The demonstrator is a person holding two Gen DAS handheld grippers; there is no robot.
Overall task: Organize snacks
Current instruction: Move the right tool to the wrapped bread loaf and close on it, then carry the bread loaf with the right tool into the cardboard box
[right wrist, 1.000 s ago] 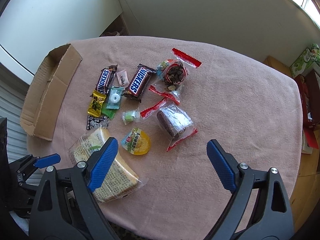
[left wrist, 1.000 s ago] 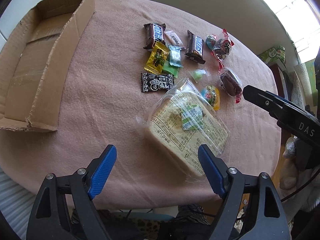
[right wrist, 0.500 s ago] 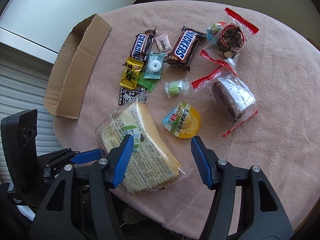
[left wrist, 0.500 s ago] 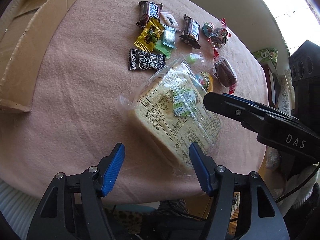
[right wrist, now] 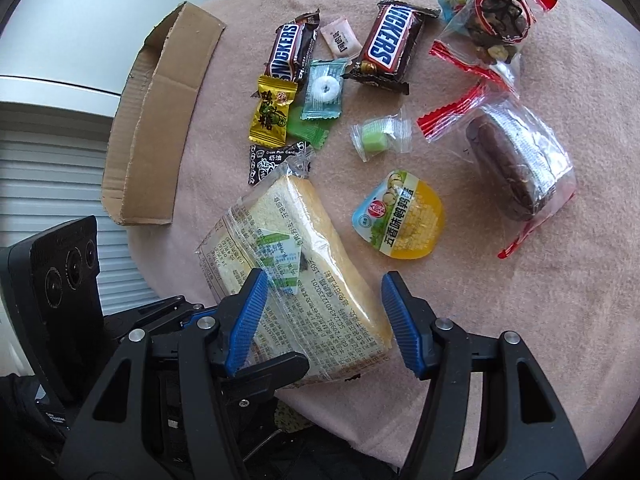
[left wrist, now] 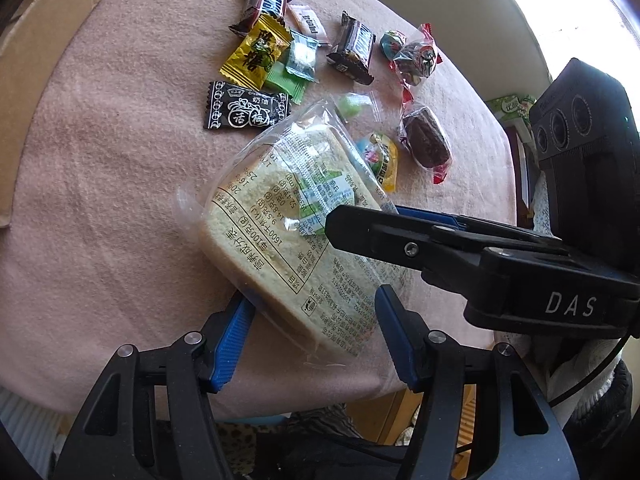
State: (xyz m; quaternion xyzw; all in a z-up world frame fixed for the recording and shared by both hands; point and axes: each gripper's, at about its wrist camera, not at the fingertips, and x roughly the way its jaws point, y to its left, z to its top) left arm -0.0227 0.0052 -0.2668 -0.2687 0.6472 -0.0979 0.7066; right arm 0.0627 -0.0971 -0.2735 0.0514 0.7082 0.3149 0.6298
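Note:
A clear-wrapped pack of sliced bread [left wrist: 280, 220] [right wrist: 288, 240] lies near the front edge of the pink-clothed table [right wrist: 500, 320]. My left gripper [left wrist: 312, 336] has its blue pads against the pack's near end, and its jaws are closing on it. From the right, my right gripper [right wrist: 322, 320] grips the same pack, pads on both sides; one of its black fingers [left wrist: 360, 232] lies across the bread. A left-gripper finger [right wrist: 280, 364] shows at the pack's near corner. Loose snacks lie beyond: two Snickers bars [right wrist: 290, 54] [right wrist: 390, 44], a yellow candy [right wrist: 272, 114] and a yellow jelly cup [right wrist: 400, 218].
An open cardboard box [right wrist: 156, 120] sits at the table's left edge. A wrapped brown cake [right wrist: 516, 164], a nut pack [right wrist: 496, 28], a green candy [right wrist: 374, 140] and a black plum candy [right wrist: 272, 160] lie behind and to the right of the bread.
Both grippers have come down toward the table and closed in on the bread pack from two sides. Their jaws have narrowed from wide apart to the pack's width.

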